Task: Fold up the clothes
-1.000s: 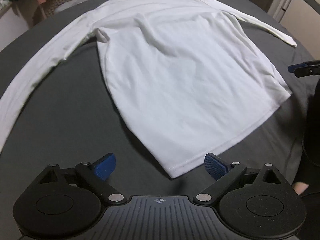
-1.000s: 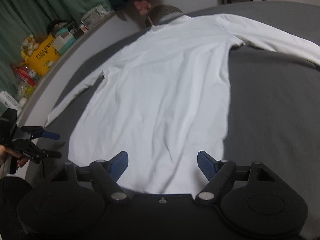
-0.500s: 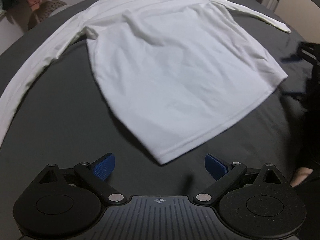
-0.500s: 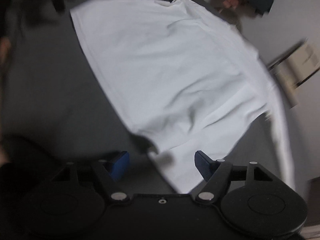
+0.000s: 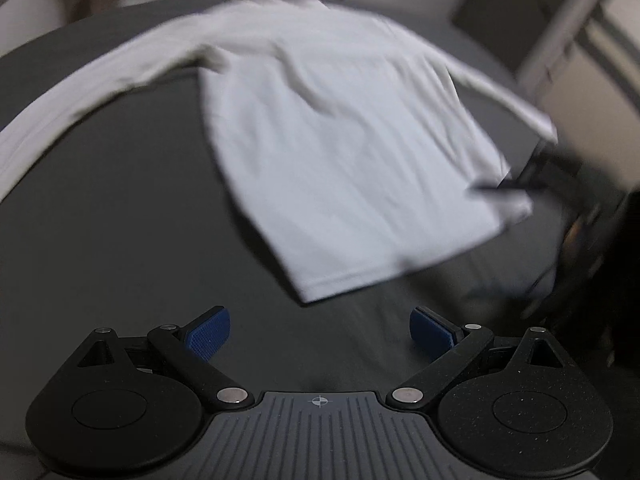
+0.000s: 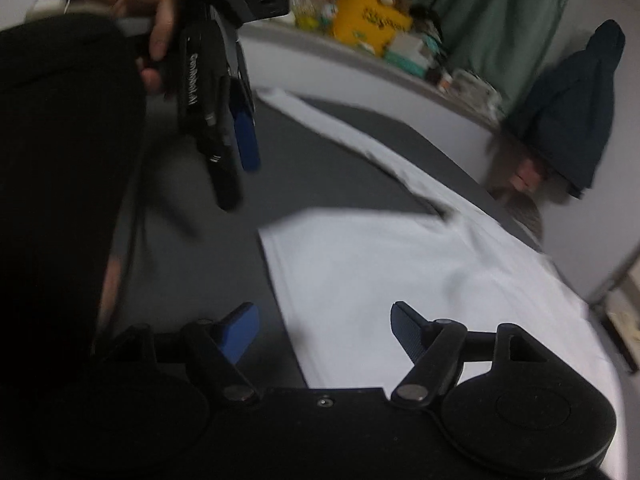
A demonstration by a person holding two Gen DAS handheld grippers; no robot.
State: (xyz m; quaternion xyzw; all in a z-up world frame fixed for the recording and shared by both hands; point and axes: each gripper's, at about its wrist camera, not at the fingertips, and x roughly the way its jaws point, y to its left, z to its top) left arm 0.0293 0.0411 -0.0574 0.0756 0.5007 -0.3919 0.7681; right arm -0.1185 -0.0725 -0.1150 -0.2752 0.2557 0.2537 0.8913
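Dark grey surface [image 5: 120, 220] — seen spread across both views, bearing all else.

White long-sleeved shirt [image 5: 340, 152] — laid flat on the surface, sleeves stretched toward 9 and 3 o'clock in the left wrist view; its hem corner is found at 12 o'clock just ahead of the left gripper [image 5: 320, 330].

Left gripper — blue pads held wide apart, nothing gripped.

Right gripper [image 6: 324, 330] — jaws likewise spread wide, empty; the shirt's hem edge is seen between them, contact not discernible.

Shelf clutter [image 6: 372, 20] — noted at 12 o'clock, right wrist view, blurred.
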